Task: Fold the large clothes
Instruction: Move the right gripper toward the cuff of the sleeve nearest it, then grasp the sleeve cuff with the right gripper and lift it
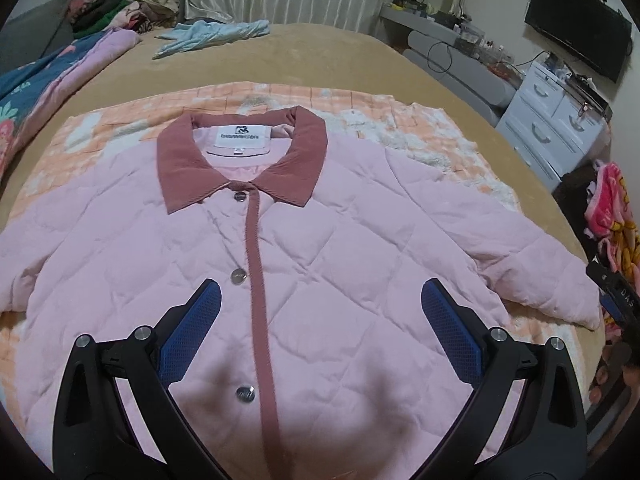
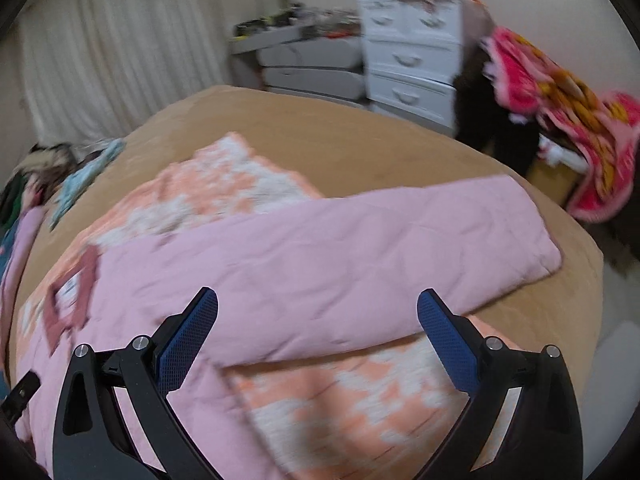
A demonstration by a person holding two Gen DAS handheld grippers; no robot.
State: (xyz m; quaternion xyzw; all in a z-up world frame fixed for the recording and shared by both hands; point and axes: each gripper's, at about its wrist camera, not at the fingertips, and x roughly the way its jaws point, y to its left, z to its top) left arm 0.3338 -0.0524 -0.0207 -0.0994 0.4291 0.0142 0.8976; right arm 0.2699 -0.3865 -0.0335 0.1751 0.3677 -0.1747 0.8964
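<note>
While both hand-held grippers [image 1: 320, 316] [image 2: 318, 316] gape empty, jacket [image 1: 320, 240] overlies blanket [image 1: 460, 148] (orange-white).

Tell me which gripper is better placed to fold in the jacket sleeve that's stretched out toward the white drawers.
Probably the right gripper. It is open and hangs over that sleeve of the pink jacket. The left gripper, also open, sits over the buttoned front, away from the sleeve.

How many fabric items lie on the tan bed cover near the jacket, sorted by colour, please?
Pink: 1, the quilted jacket
Orange and white: 1, the blanket beneath the jacket
Light blue: 1, the garment at the far end
Total: 3
</note>
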